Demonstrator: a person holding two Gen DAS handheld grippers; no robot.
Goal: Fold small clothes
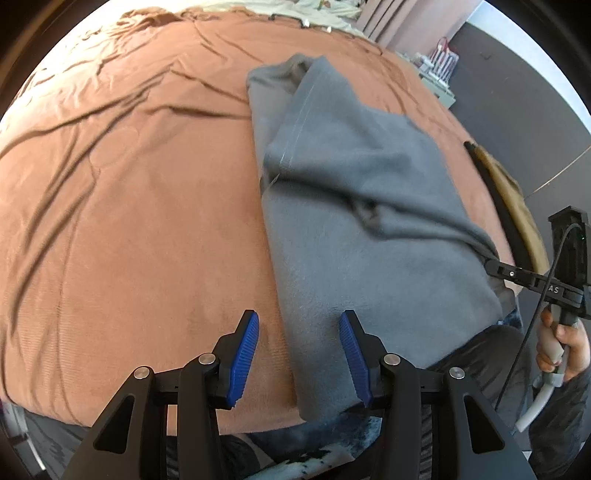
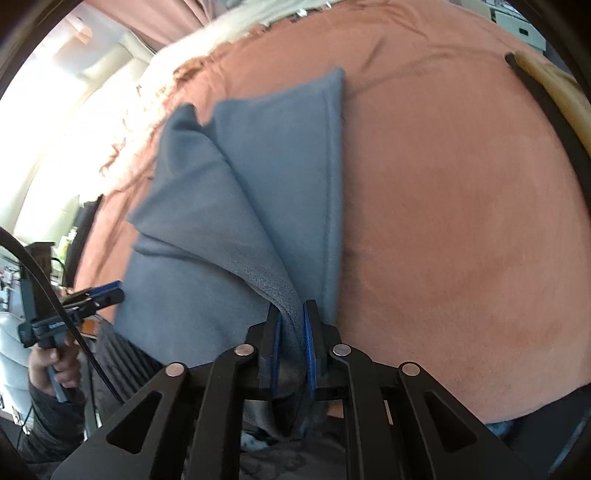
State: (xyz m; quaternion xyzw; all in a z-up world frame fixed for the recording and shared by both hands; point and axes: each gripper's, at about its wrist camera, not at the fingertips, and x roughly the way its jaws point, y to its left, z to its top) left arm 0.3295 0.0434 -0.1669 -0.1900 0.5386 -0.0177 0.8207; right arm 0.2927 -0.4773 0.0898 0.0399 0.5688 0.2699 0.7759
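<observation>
Our right gripper [image 2: 293, 321] has its fingers clamped on a fold of the grey garment [image 1: 369, 221] lying on the bed [image 1: 129, 221]. Our left gripper [image 1: 298, 350] hovers with fingers wide apart, holding nothing.

A bed covered with a rust-orange sheet [image 1: 129, 221] carries everything; the sheet is creased on its left and far parts. A grey fleece garment [image 1: 369, 221] lies on it, right of centre, partly folded. Pale bedding [image 1: 295, 11] lies along the far edge.
</observation>
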